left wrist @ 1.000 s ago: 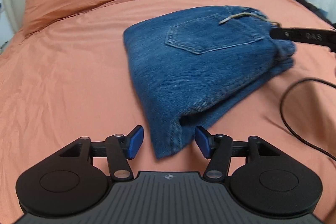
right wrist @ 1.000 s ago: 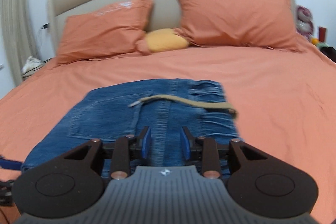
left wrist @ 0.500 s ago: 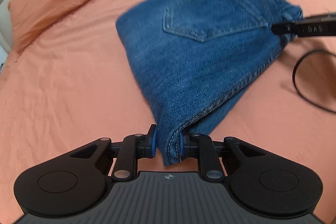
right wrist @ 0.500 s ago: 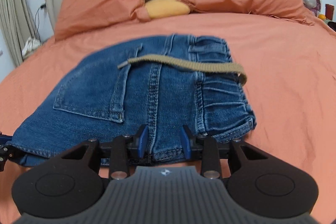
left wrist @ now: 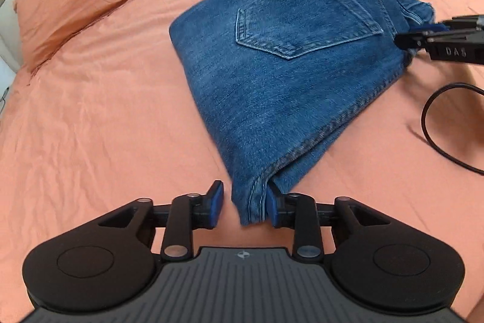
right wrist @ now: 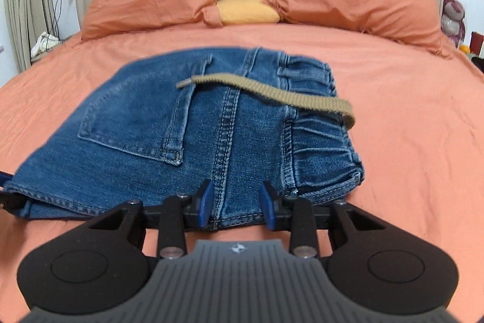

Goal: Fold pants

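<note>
Left wrist view shows the left tool (left wrist: 242, 209) standing open, its blue pads apart, with the near corner of the folded jeans (left wrist: 284, 74) poking between them; the right-hand pad touches the denim hem, the left-hand pad stands clear of it, so nothing is gripped. Across the bundle, the right tool (right wrist: 236, 206) is also parted, its pads straddling the centre seam at the near edge of the jeans without visibly pinching it. The jeans lie in a compact folded stack on the orange bed sheet (left wrist: 90, 111), back pocket (left wrist: 299, 20) upward and a tan drawstring (right wrist: 272, 91) trailing over the waistband. From the left tool the bundle runs away ahead and to the right, its long axis pointing toward the right tool at the waistband end. Each tool is nearest its own end. I'd judge the fold nearly finished, with perhaps a final tidy left. A black cable (left wrist: 438, 123) loops on the sheet beside the stack.
</note>
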A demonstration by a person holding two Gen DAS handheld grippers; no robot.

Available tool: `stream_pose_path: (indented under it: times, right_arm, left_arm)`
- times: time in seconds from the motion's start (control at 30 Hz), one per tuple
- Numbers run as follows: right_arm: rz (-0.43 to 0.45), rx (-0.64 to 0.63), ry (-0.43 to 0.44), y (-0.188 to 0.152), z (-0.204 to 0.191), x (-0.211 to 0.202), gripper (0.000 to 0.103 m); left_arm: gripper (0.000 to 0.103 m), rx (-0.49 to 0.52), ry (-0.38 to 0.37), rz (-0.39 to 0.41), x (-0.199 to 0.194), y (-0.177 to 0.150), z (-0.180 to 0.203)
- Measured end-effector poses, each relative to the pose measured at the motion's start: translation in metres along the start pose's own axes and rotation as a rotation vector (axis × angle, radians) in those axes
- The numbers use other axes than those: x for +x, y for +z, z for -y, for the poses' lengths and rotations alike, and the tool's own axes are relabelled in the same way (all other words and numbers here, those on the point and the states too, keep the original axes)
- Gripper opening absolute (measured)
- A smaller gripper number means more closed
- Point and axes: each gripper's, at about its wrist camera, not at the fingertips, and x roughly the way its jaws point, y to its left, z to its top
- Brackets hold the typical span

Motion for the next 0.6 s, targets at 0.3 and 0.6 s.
stream_pose_path:
  times: [0.3,0.6]
  right_arm:
    - [0.079,0.247,0.008,-0.001,0.03,-0.049,0.069]
    - [0.04,0.726,0.098,-0.02,0.09,-0.038,0.081]
  left_arm:
    - [0.06,0.017,0.018,0.098,-0.046,0.013,0.0]
    - [0.073,-0.034,0.001,0.142,-0.042,0.049,-0.015]
